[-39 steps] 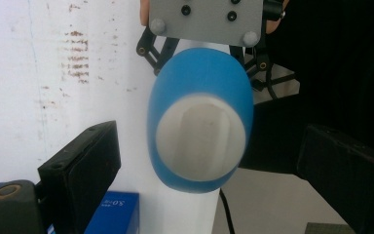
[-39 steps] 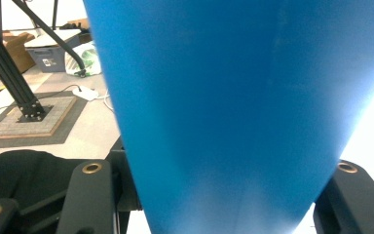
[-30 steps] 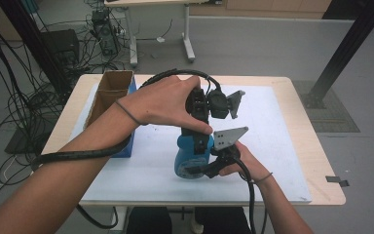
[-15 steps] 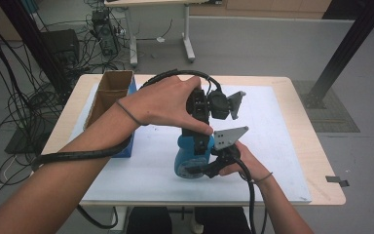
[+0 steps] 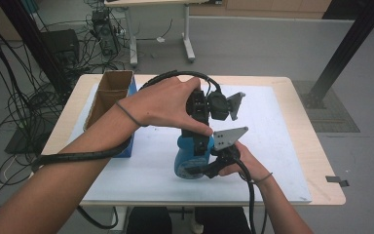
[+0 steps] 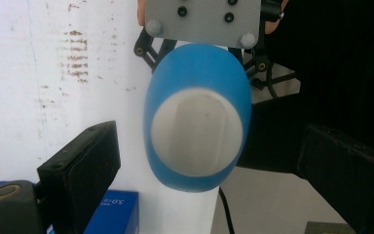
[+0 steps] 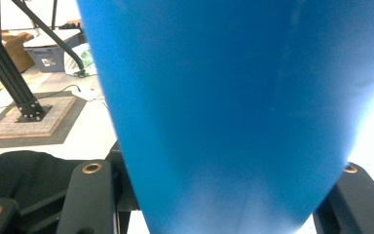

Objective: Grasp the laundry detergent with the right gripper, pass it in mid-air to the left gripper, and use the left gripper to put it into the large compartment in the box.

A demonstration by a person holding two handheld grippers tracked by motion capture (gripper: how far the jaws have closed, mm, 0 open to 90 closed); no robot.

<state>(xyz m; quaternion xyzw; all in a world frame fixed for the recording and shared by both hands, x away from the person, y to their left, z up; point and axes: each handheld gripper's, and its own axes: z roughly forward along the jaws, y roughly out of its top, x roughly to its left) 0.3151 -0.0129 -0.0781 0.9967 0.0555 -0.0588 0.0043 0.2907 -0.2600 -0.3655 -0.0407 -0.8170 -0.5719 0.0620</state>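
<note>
A blue container (image 5: pixel 187 162) with a white oval top (image 6: pixel 197 129) stands on the white mat in the middle of the table. My left gripper (image 5: pixel 198 140) hangs over it pointing down. It is open, with one black finger (image 6: pixel 80 170) on each side of the container and clear of it. My right gripper (image 5: pixel 202 170) comes in low from the near side and is shut on the container's lower part. Its grey plate (image 5: pixel 230 136) sits just right of the container. In the right gripper view the blue wall (image 7: pixel 233 107) rises between the two jaws.
An open cardboard box (image 5: pixel 108 95) stands at the table's left edge, with a blue box (image 5: pixel 126 146) beside it. The white mat (image 5: pixel 272 146) covers most of the wooden tabletop (image 5: pixel 321 165). A black frame post (image 5: pixel 343 53) rises beyond the far right corner.
</note>
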